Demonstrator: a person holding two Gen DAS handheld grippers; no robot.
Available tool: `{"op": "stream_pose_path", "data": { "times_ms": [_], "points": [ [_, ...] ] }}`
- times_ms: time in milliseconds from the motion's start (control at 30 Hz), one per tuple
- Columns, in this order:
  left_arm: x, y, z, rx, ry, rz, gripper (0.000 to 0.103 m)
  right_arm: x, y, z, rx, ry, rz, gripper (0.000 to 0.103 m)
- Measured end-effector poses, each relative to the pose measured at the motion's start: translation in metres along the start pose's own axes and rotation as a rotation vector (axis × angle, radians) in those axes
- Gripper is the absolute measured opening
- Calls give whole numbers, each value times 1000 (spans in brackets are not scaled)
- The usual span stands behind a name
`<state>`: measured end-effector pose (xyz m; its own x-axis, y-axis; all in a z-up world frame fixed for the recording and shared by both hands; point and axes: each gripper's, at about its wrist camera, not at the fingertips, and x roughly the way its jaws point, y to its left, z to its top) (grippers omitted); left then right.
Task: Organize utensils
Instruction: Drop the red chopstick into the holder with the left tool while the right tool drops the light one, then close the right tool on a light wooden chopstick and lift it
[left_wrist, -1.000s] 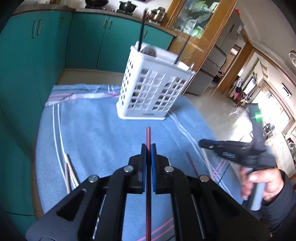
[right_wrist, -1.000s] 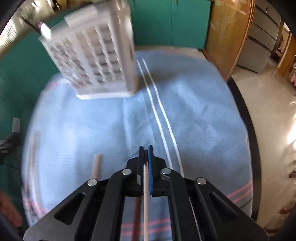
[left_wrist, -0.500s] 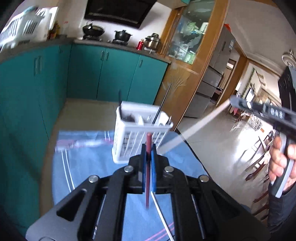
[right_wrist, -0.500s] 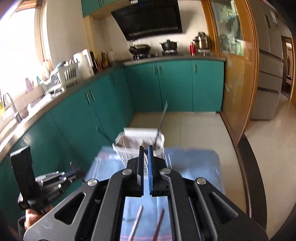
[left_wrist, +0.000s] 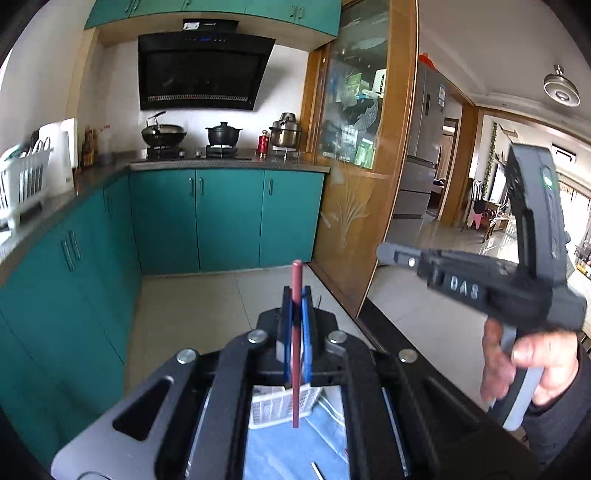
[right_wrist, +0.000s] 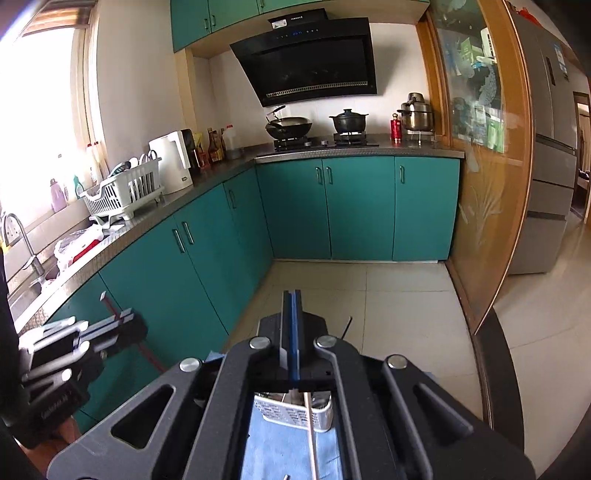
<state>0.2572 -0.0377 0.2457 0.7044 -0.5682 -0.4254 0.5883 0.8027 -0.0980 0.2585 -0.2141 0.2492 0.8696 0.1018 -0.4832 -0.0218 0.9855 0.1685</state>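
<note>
My left gripper is shut on a dark red chopstick, held upright and raised above the white slotted utensil basket on the blue cloth. My right gripper is shut on a pale wooden chopstick that hangs down below the jaws, over the same basket. The left gripper with the red chopstick also shows in the right wrist view. The right gripper shows in the left wrist view, beside mine at the right.
The blue striped cloth covers the table below both grippers. One loose pale chopstick lies on it. Teal kitchen cabinets and tiled floor lie beyond. A black chopstick tip sticks up from the basket.
Both grippers have lifted and tilted up from the cloth, each carrying its chopstick. The basket has dropped from the middle of the views to beneath the jaws.
</note>
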Motion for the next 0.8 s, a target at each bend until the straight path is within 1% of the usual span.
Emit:
{"op": "stream_pose_path", "data": {
  "times_ms": [67, 167, 233, 267, 300, 367, 400, 467, 533, 567, 600, 633, 667, 733, 767, 800],
  "points": [
    [10, -1, 11, 9, 0, 9, 5, 3, -1, 6, 0, 0, 3, 0],
    [29, 3, 18, -1, -2, 23, 5, 6, -9, 2, 14, 11, 15, 0],
    [45, 9, 18, -11, 10, 25, 5, 12, -22, -15, 18, 64, 37, 0],
    [52, 10, 19, -12, 17, 37, 5, 13, -28, -23, 22, 71, 38, 2],
    [59, 11, 18, -10, 20, 47, 5, 16, -38, -39, 29, 84, 33, 6],
    [68, 12, 16, -4, 13, 64, 5, 21, -53, -64, 48, 117, 33, 27],
    [73, 14, 13, -13, 15, 69, 5, 23, -60, -75, 62, 132, 33, 29],
    [81, 17, 8, -24, 28, 60, 5, 30, -76, -105, 82, 180, 27, 29],
    [94, 17, -1, -11, 48, 88, 5, 37, -86, -132, 97, 231, 32, 31],
    [100, 18, -8, -7, 49, 101, 9, 43, -89, -145, 99, 266, 37, 34],
    [105, 19, -15, -8, 55, 102, 31, 50, -89, -158, 98, 313, 47, 35],
    [109, 20, -21, -7, 67, 109, 48, 55, -86, -166, 91, 345, 60, 37],
    [113, 19, -28, -1, 83, 113, 69, 60, -80, -177, 72, 382, 79, 38],
    [115, 18, -41, 7, 111, 115, 71, 70, -53, -198, -13, 453, 129, 39],
    [111, 18, -48, 4, 124, 104, 73, 77, -36, -210, -50, 507, 178, 39],
    [105, 18, -52, 0, 123, 100, 77, 84, -21, -221, -81, 556, 218, 39]
  ]
}}
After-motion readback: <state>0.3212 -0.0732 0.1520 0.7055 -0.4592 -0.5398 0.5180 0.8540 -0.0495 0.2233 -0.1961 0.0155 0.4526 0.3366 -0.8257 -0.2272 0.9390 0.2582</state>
